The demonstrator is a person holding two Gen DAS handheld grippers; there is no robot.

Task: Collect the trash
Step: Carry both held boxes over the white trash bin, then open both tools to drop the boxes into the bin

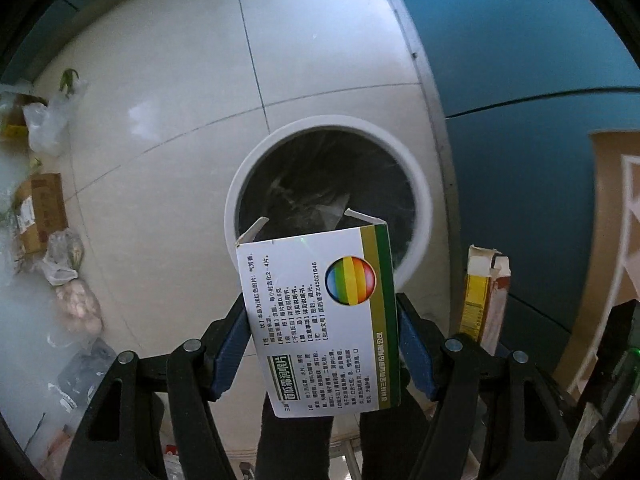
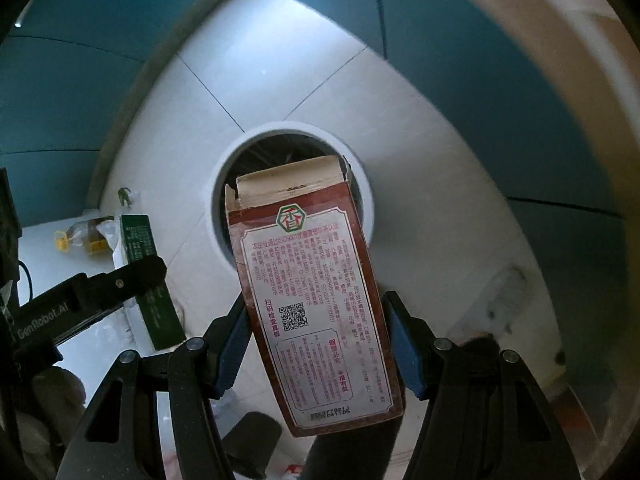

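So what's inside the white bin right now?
The white bin has a dark liner holding crumpled clear plastic. The white medicine box covers its near side, so anything there is hidden.

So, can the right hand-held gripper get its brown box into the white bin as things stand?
Probably yes. The right hand-held gripper holds the brown box in line with the white bin, whose mouth is open, and nothing shows between them.

Red-brown carton (image 2: 316, 304) clamped between right tongs (image 2: 320, 344), above white bin (image 2: 360, 184)
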